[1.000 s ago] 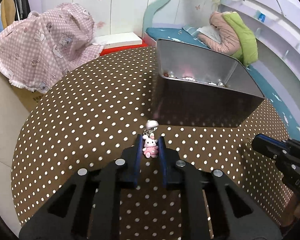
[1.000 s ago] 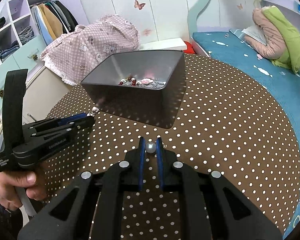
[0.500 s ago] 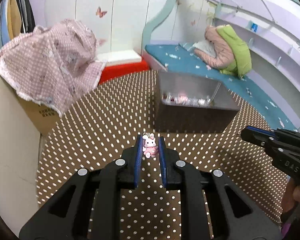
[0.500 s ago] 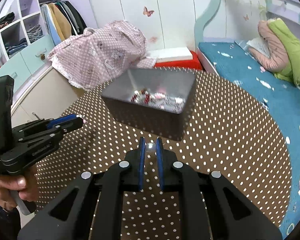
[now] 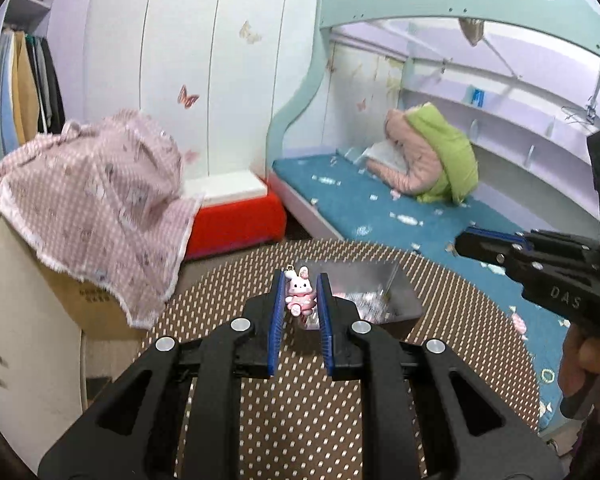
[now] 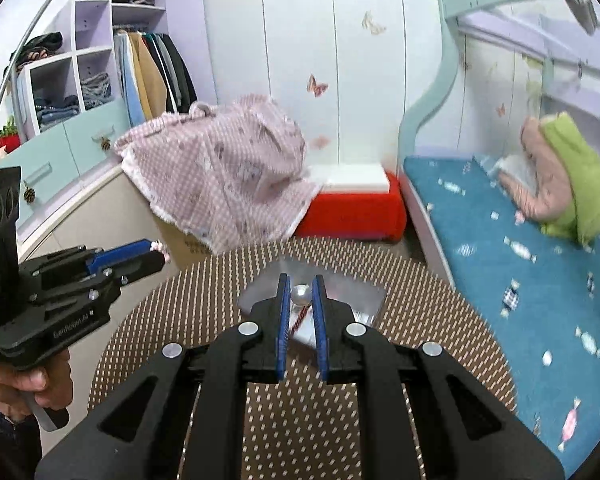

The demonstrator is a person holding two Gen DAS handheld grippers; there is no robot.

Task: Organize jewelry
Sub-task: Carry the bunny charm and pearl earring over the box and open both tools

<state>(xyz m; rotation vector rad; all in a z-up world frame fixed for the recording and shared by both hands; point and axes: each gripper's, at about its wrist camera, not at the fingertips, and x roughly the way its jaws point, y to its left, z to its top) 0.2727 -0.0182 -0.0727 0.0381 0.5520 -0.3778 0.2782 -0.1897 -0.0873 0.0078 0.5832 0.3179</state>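
- A pink bunny charm [image 5: 299, 291] with a small gold ring at its top sits pinched between the blue-lined jaws of the left gripper [image 5: 299, 294], which are closed on it.
- A silvery pearl bead [image 6: 301, 295] is clamped between the jaws of the right gripper [image 6: 301, 296]; those jaws are nearly together, with the bead filling the gap.
- Both held pieces are up in the air, above a grey metal tray [image 5: 404, 304] that stands on the bench [image 5: 460, 320].
- Inside the tray lies a heap of small jewelry [image 5: 364, 300], silvery and reddish; single pieces are too blurred to name.
- The bench is round and covered with a brown cloth with white dots.
- In the left wrist view the right gripper [image 5: 460, 245] shows at the right edge, held by a hand [image 5: 584, 364]; in the right wrist view the left gripper [image 6: 160, 254] shows at the left edge, a bit of pink at its tip, held by the other hand [image 6: 18, 388].
- Behind the bench: a pink checked cloth [image 6: 228, 168] draped over a cardboard box [image 5: 88, 300], a red and white box [image 6: 356, 204], and a bed with a blue cover [image 6: 500, 240] carrying a green and pink bundle [image 6: 564, 176].
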